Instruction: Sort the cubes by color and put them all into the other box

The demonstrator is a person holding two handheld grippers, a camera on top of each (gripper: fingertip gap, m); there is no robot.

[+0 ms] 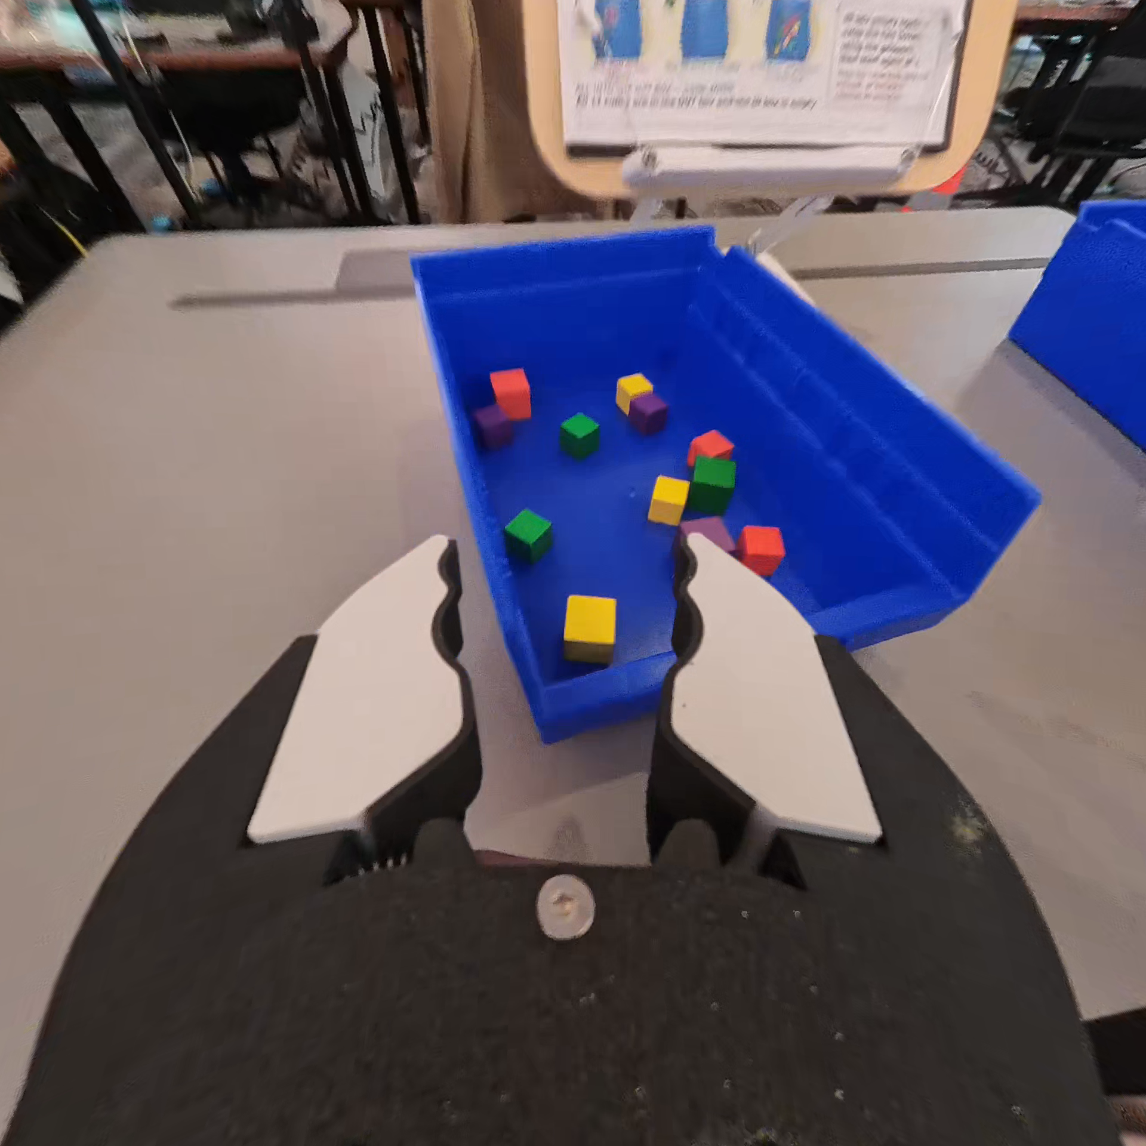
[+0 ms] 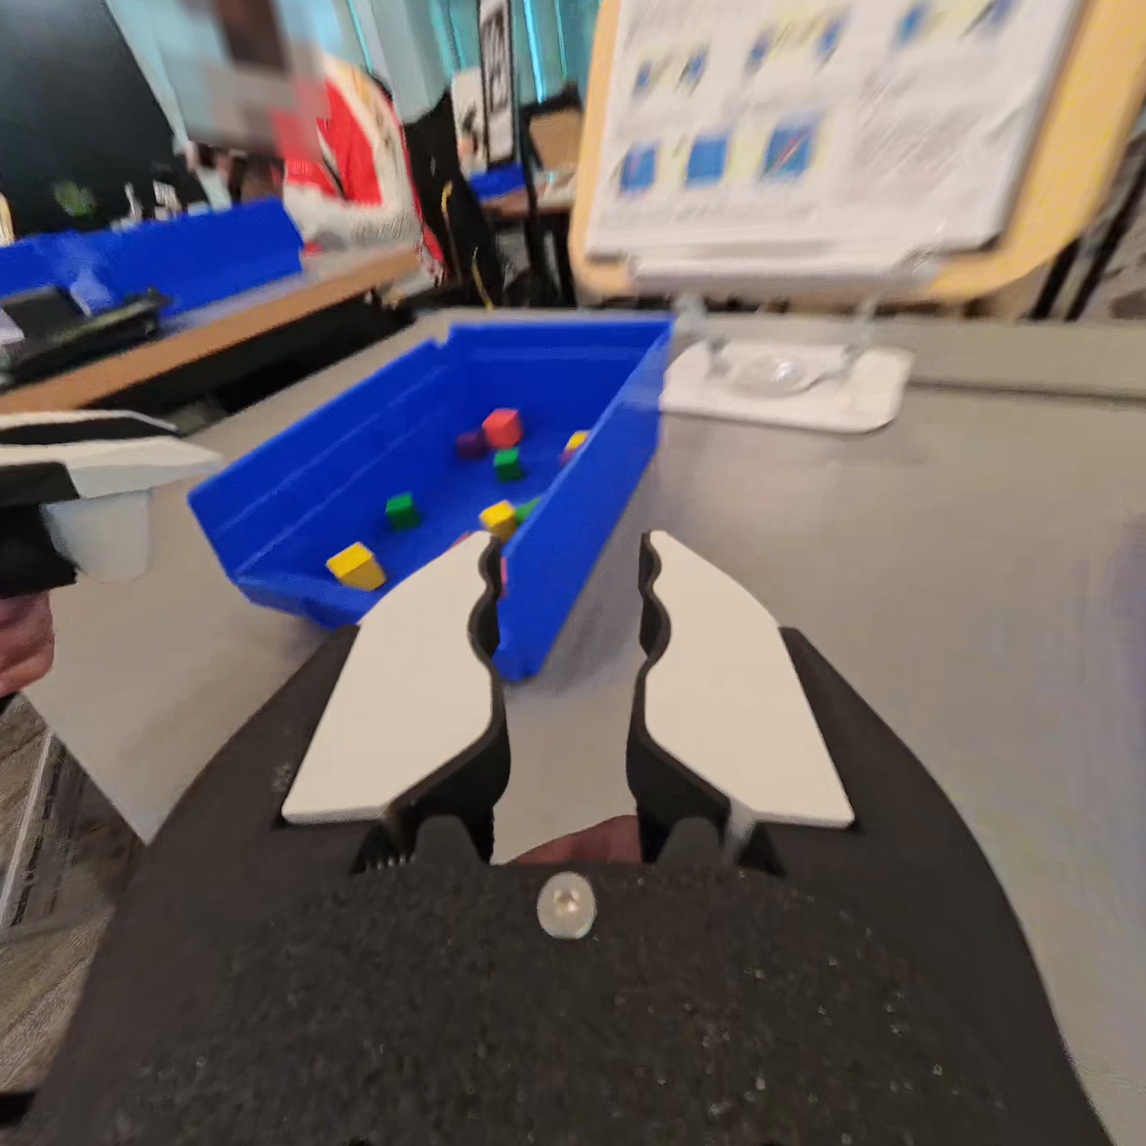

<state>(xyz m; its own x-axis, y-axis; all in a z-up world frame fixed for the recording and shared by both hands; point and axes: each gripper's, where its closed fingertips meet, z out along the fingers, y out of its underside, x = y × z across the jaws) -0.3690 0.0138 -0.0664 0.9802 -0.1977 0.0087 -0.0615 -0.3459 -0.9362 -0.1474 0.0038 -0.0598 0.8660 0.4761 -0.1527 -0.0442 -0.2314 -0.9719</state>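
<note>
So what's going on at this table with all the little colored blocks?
A person holds a two-finger gripper in each hand over a grey table. The left gripper is open and empty, just above the near end of a blue box holding red, yellow, green and purple cubes, closest to a yellow cube. The right gripper is also open and empty, beside that box. A second blue box sits to the right; no cube is gripped.

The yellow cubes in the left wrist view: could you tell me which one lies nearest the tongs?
The yellow cube standing alone by the near wall of the blue box; the other two sit farther back, each touching another cube.
</note>
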